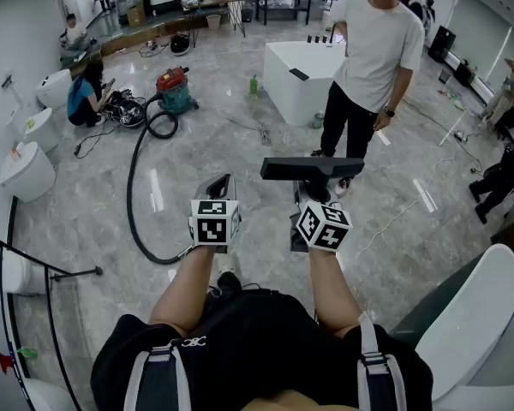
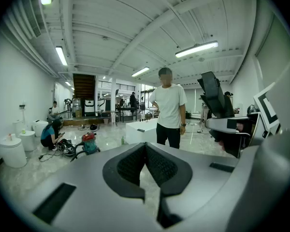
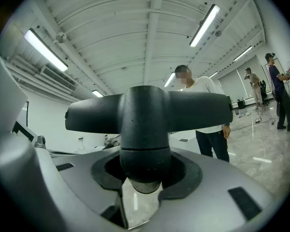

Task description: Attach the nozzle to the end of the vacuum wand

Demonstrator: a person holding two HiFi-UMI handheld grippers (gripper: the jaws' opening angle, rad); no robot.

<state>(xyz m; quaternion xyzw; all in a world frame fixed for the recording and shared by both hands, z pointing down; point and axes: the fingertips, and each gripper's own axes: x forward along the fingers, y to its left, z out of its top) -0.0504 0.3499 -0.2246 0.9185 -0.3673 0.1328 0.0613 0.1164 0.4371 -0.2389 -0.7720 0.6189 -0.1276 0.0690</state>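
The nozzle (image 1: 313,169) is a black T-shaped floor head. My right gripper (image 1: 313,193) is shut on its round neck and holds it level, the wide bar across the top. In the right gripper view the nozzle (image 3: 145,115) fills the middle, with its neck between the jaws of the right gripper (image 3: 145,178). My left gripper (image 1: 218,182) sits just left of it, shut with nothing in it; the left gripper (image 2: 145,151) shows its pads meeting. The nozzle (image 2: 215,95) appears at the right there. A black hose (image 1: 133,195) runs from a red and teal vacuum (image 1: 175,90) to below my left forearm, where its end is hidden.
A person in a white shirt (image 1: 368,67) stands just beyond the nozzle, in front of a white block (image 1: 300,71). White toilets (image 1: 26,169) line the left wall, and a white fixture (image 1: 480,315) is at my right. Another person crouches at the far left (image 1: 86,97).
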